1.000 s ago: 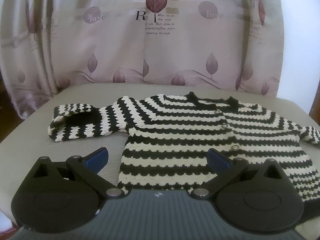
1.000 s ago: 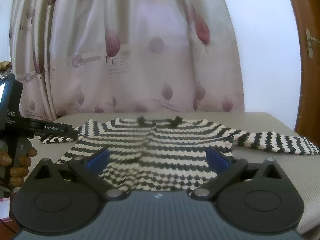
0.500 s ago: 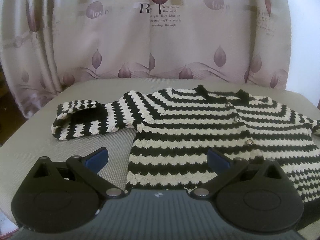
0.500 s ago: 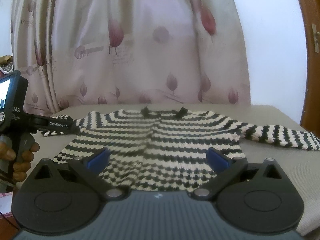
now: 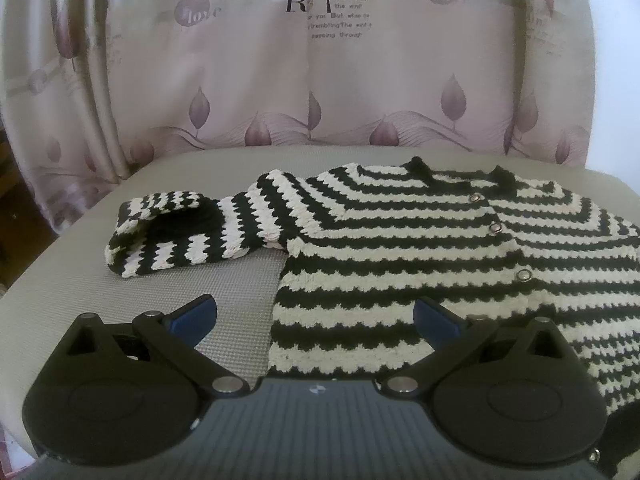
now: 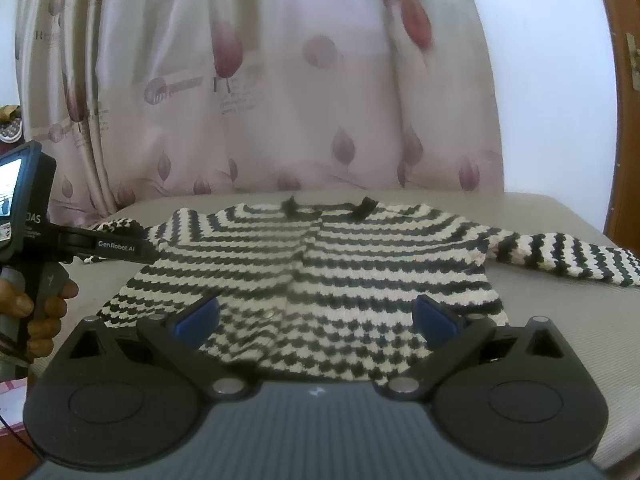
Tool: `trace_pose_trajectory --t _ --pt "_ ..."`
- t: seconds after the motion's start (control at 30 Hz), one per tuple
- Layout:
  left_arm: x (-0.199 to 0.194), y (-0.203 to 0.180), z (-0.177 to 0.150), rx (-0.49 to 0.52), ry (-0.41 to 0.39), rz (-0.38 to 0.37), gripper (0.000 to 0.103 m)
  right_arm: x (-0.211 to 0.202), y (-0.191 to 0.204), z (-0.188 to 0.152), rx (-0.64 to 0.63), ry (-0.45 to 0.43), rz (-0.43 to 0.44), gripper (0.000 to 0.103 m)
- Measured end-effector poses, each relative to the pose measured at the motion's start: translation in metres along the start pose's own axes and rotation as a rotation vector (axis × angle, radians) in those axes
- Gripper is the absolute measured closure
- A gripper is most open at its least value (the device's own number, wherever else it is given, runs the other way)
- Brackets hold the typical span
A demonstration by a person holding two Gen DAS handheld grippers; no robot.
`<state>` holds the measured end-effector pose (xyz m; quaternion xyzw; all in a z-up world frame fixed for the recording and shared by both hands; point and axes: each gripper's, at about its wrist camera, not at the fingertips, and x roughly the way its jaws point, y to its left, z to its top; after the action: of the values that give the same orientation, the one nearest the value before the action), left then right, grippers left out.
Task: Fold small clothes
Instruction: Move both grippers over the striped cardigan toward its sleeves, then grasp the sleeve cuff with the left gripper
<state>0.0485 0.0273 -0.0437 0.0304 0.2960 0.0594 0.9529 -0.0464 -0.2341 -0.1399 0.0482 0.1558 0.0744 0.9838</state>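
A small black-and-white striped knit cardigan (image 5: pixel 400 248) lies flat on a grey padded table (image 5: pixel 80 288), front up, with metal snaps down its middle. Its left sleeve (image 5: pixel 180 236) is partly folded back on itself at the cuff. In the right wrist view the cardigan (image 6: pixel 320 264) lies spread, its right sleeve (image 6: pixel 568 260) stretched out to the right. My left gripper (image 5: pixel 314 318) is open and empty, above the cardigan's lower left hem. My right gripper (image 6: pixel 316 316) is open and empty, above the lower hem near the middle.
A pink curtain (image 5: pixel 320 60) with leaf prints hangs behind the table. In the right wrist view the left hand-held gripper unit (image 6: pixel 36 240) and the person's hand show at the left edge; a white wall and brown door frame (image 6: pixel 624 100) are at the right.
Both grippers have drifted slightly left and forward over the cardigan, so it sits further right and larger in the views. The jaws stay open; the cardigan has not moved.
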Motion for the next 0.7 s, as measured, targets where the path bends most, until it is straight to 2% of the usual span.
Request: trace_pose_trajectory --t 0.2,0.37,0.57,0.7 --pt "0.008 0.007 0.000 0.019 -0.014 0.025 0.000 0.006 0.005 -0.002 -0.007 0.018 0.004 0.000" --pt "0.018 0.022 0.002 0.064 -0.066 0.102 0.000 0.012 0.006 -0.002 -0.009 0.034 0.004 0.000" --pt "0.041 0.049 0.008 0.208 -0.149 0.271 0.000 0.019 0.006 -0.004 -0.004 0.053 0.007 0.000" --pt "0.066 0.066 0.017 0.365 -0.218 0.428 0.002 0.022 0.009 -0.005 -0.014 0.065 0.009 0.000"
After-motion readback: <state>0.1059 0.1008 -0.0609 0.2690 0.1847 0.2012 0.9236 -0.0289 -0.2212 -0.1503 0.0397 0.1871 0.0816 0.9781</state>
